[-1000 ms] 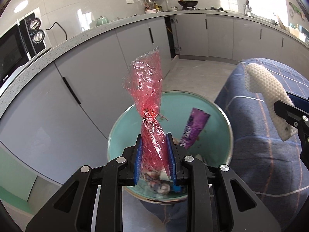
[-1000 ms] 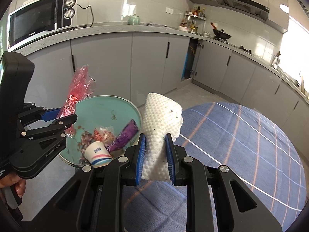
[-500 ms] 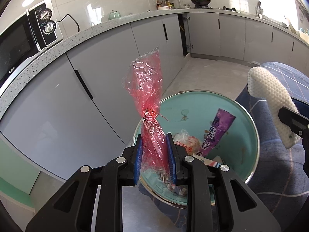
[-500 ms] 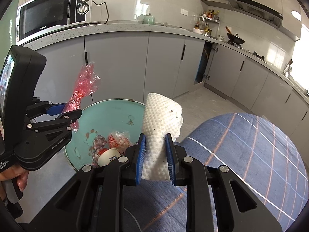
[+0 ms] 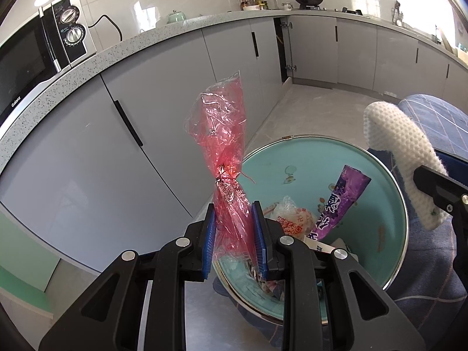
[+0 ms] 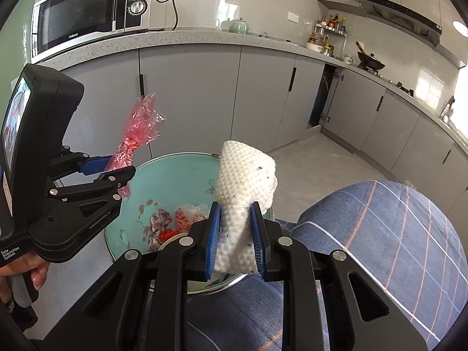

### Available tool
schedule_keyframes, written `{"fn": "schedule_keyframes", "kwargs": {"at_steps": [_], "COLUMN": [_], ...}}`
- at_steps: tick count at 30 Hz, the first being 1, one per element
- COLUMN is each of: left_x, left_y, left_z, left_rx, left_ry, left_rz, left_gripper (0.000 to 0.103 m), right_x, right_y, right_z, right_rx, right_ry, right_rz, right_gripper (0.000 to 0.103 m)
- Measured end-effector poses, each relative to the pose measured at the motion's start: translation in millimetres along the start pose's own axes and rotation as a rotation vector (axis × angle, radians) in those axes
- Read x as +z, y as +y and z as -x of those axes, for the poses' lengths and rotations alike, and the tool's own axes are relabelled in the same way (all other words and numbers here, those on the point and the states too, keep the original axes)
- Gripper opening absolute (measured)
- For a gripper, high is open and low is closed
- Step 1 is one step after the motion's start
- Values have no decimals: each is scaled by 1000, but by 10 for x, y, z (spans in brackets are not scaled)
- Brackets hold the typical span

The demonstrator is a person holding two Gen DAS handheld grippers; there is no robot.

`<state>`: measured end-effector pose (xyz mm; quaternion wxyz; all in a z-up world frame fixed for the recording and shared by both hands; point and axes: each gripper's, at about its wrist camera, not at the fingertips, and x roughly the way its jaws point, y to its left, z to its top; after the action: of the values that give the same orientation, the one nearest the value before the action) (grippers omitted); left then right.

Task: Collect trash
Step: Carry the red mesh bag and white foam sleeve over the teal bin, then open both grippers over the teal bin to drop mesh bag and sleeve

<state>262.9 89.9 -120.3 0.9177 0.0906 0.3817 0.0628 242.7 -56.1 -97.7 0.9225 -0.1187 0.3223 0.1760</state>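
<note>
The left gripper (image 5: 234,237) is clamped on the lower half of a red cellophane wrapper (image 5: 223,134), its blue pads pinching the crinkled film below the twisted tie so the loose top stands upright above the fingers. The right gripper (image 6: 235,234) is closed narrowly around a folded white paper towel (image 6: 244,175) speckled with dark crumbs, the fold rising above the pads. Both pieces are held over or just beside a teal basin (image 6: 163,172) with a metal rim, which serves here as the trash container: it already holds a purple snack wrapper (image 5: 340,204), a clear printed packet (image 5: 292,219) and other scraps. Holding each item by its lower part, with the bulk free above, looks suited to letting it fall clear once the jaws part. The basin sits at the edge of a table under a blue plaid tablecloth (image 6: 395,248), part of its rim overhanging toward the floor. The wrapper hangs near the basin's cabinet-side rim, so a release there could miss; the towel sits above the table-side rim. Grey cabinet doors (image 5: 87,161) stand close behind, while the basin's middle lies open to both grippers.
</note>
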Motion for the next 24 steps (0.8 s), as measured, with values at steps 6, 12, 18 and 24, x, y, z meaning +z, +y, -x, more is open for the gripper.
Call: {"fn": "schedule_keyframes", "kwargs": {"at_steps": [6,12,18,24], "left_x": [10,12,-2,20], "left_y": [4,9,26,49], "left_z": [-54,-85,-106,-123], "left_rx": [-3,-12,-19,-23], "left_ry": [6,9,12,12], "left_rz": [1,-2,1,4], "left_gripper": [25,26,26,26], "right_x": [43,56,61,75], "right_y": [12,42,81,79], "right_z": [-58,-97,-113,-163], "right_rx": [7,11,11,13], "right_ry": [4,5,2,3], "right_rz": [4,10,10,13], "right_gripper": [21,21,22,22]}}
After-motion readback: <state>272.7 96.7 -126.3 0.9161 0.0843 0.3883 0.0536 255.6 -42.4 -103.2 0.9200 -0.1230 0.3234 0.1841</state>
